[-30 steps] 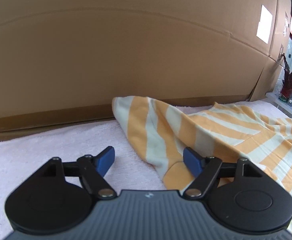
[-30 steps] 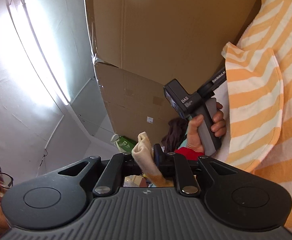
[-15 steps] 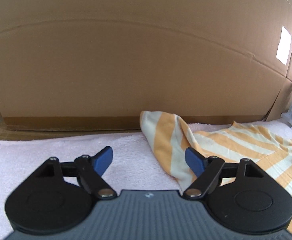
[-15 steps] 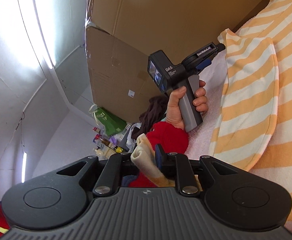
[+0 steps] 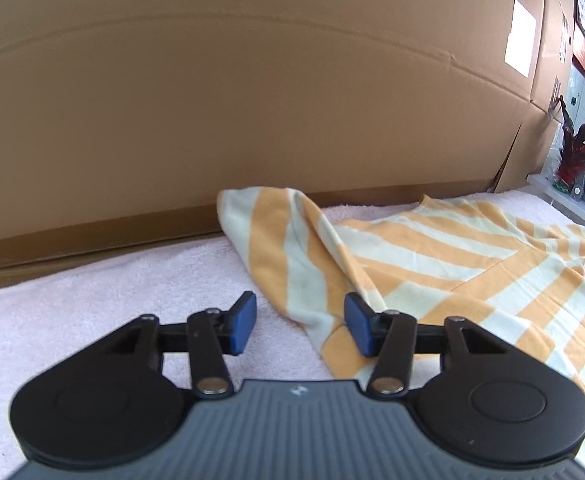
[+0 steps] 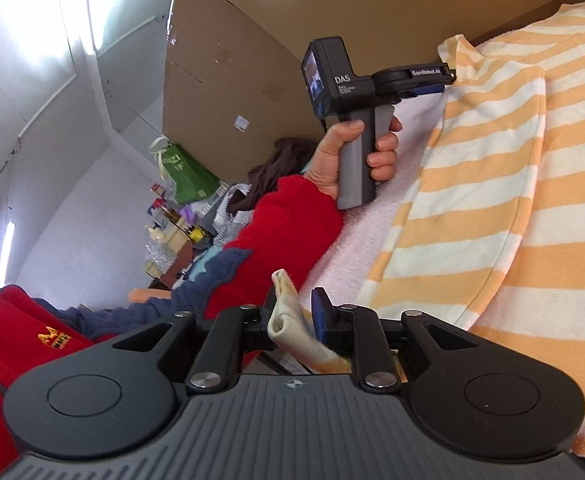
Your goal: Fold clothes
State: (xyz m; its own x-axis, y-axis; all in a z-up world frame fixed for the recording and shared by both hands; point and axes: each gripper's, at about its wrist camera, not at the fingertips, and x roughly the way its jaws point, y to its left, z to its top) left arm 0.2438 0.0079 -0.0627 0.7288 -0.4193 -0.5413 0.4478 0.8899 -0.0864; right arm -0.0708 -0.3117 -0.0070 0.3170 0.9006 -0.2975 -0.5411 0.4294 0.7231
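The left gripper [image 5: 300, 326] stands wide apart with nothing between its blue pads [image 5: 244, 322], low over the pink towel [image 5: 92, 280], and the sleeve of the orange-and-cream striped shirt [image 5: 432, 256] lies just ahead of its right pad, the body of the shirt spreading flat away to its right. The right gripper [image 6: 294, 320] is clamped on a bunched cream edge of the same shirt, the cloth poking up between its fingers. Beyond it a hand [image 6: 356, 148] in a red sleeve [image 6: 288, 224] grips the left gripper's handle, and a cardboard wall [image 5: 252, 100] rises behind the towel.
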